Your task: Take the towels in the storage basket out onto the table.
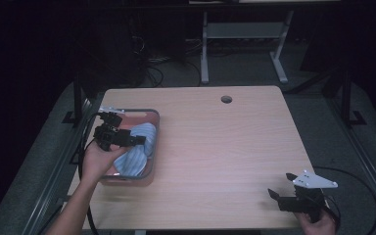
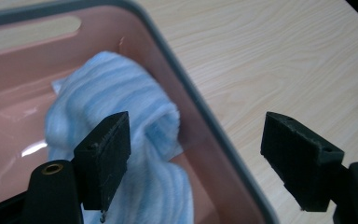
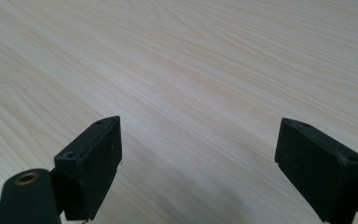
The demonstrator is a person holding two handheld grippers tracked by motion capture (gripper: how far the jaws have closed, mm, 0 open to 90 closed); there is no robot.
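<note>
- In the high view, the right gripper (image 1: 280, 185) sits at the lower right of the frame, held in a hand (image 1: 318, 224) at the bottom edge, its jaws spread wide with nothing between them, over the bare wood of the table (image 1: 225, 161).
- In the right gripper view, the two black jaws stand far apart at the lower left and lower right, and pale wood grain runs across the frame beyond them.
- At the lower left of the high view, a forearm comes up from the bottom edge to the left hand (image 1: 95, 159), which holds the left gripper (image 1: 144, 142) over a pink basket (image 1: 152, 122) with a grey rim.
- The left gripper's jaws are spread and hold nothing; in the left gripper view one jaw is over the blue striped cloth (image 2: 121, 107) and the other is outside the basket rim (image 2: 205, 112), above the wood.
- The cloth (image 1: 137, 147) lies bunched inside the basket, at the left side of the table.
- Farther up the frame, a round cable hole (image 1: 226, 99) sits near the table's far edge.
- Beyond the table, a grey desk frame (image 1: 245, 34) stands on the dark floor.
</note>
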